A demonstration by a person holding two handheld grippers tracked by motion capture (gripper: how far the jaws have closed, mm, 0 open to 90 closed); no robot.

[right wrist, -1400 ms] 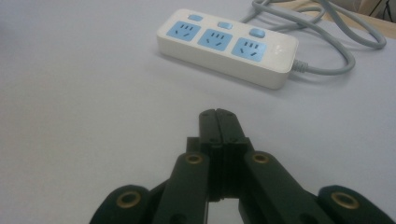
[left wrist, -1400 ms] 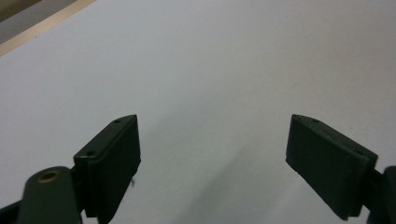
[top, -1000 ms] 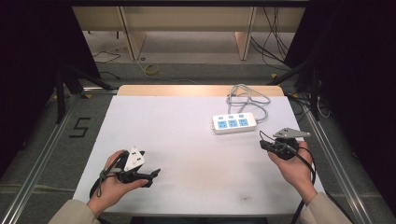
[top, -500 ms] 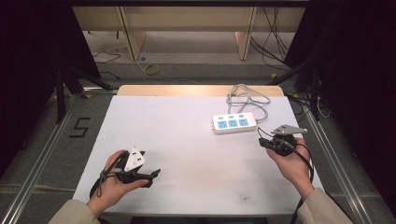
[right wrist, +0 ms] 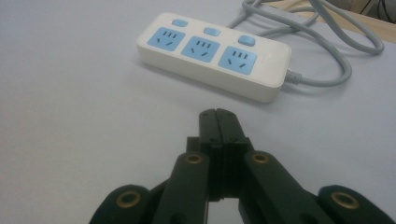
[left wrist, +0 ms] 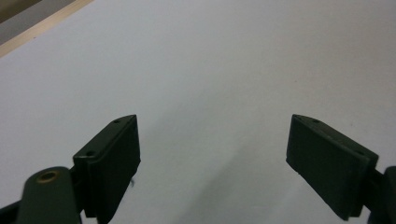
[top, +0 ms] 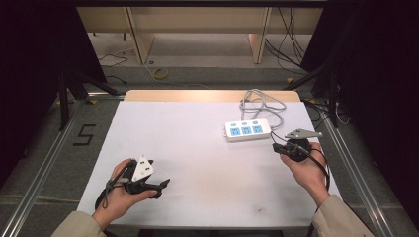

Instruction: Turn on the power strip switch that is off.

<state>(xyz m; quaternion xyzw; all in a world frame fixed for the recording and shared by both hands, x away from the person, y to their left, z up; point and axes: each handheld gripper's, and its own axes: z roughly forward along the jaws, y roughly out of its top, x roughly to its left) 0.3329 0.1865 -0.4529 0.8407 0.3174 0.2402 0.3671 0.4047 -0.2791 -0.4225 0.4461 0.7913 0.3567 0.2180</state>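
A white power strip [top: 248, 130] [right wrist: 215, 54] with three blue sockets and blue switches lies at the table's right rear, its grey cable [top: 262, 102] [right wrist: 317, 42] coiled behind it. My right gripper [top: 276, 146] [right wrist: 218, 114] is shut with nothing between its jaws, pointing at the strip from just in front and to the right of it, not touching. My left gripper [top: 163, 186] [left wrist: 215, 158] rests near the table's front left, its jaws wide open over bare white surface.
The white table top [top: 197, 148] has a wooden strip [top: 207, 95] along its far edge. Metal rails [top: 44, 163] run along both sides. Shelving legs and loose cables stand on the floor beyond the table.
My right gripper has shifted slightly toward the power strip. The left gripper has kept still.
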